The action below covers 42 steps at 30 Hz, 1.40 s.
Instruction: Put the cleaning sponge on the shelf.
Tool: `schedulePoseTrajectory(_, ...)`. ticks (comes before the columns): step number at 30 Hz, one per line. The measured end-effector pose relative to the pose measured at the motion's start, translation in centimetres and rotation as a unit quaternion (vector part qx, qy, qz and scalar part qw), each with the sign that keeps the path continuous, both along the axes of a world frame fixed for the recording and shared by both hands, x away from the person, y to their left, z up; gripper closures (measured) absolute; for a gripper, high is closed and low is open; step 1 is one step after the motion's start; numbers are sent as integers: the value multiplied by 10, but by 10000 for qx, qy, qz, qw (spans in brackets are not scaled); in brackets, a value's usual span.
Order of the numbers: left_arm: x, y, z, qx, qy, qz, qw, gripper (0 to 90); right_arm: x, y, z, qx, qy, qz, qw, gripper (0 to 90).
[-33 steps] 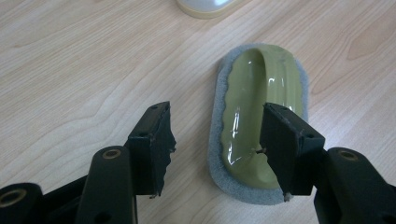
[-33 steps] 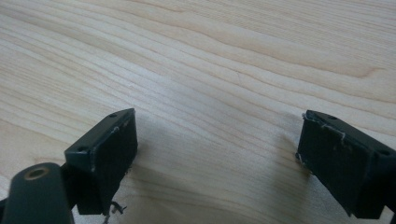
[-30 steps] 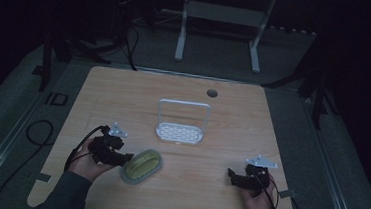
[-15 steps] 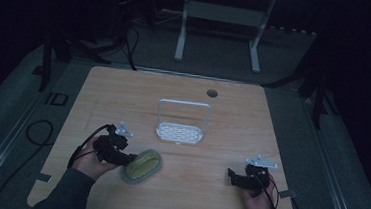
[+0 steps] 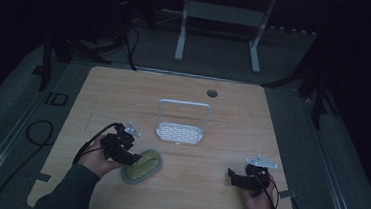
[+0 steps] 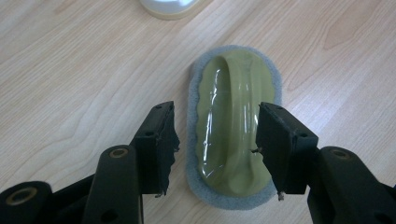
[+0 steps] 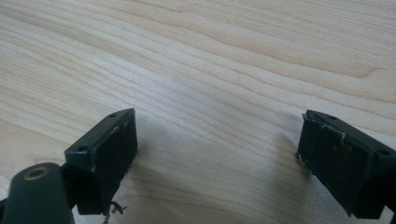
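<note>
- Surface: a light wooden table (image 5: 252, 125) in a dark room; a white wire rack (image 5: 181, 123) stands near its centre.
- Location of the work item: a scrubbing pad (image 5: 141, 165), a grey felt base with an olive plastic handle on top, lies flat at the near left of the table, well apart from the rack.
- Orientation: in the high view its long axis runs diagonally from near left to far right. In the left gripper view the handle ridge (image 6: 233, 116) runs straight away from the camera, in line with the jaws.
- Left gripper (image 6: 212, 147): jaws straddle the near half of the handle and have just been closing. The right pad appears to meet the handle edge; a gap remains on the left, so no grip is made yet.
- Right gripper (image 7: 215, 154): jaws wide, nothing between them, over bare wood at the near right.
- Handling estimate: light; soft, compressible base; stiff, glossy handle, likely slippery.
- Recommended hold: across the raised ridge, mid-length, pads square to its sides.
</note>
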State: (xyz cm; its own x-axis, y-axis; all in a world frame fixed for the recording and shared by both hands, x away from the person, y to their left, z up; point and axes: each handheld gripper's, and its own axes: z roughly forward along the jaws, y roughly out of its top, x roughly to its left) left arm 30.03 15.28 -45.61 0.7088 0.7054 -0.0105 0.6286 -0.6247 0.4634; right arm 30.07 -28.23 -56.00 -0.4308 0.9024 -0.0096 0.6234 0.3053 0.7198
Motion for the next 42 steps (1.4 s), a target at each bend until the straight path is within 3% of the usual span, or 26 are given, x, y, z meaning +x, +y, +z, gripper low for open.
schedulePoseTrajectory(24, 8, -19, 3, 259, 341, -183, 9989, 504, 0, 0, 0, 5, 1, -4, 10000, 116)
schedulePoseTrajectory(42, 12, -25, 1, 433, 617, -294, 9967, 513, 0, 0, 0, 3, -1, -2, 10000, 116)
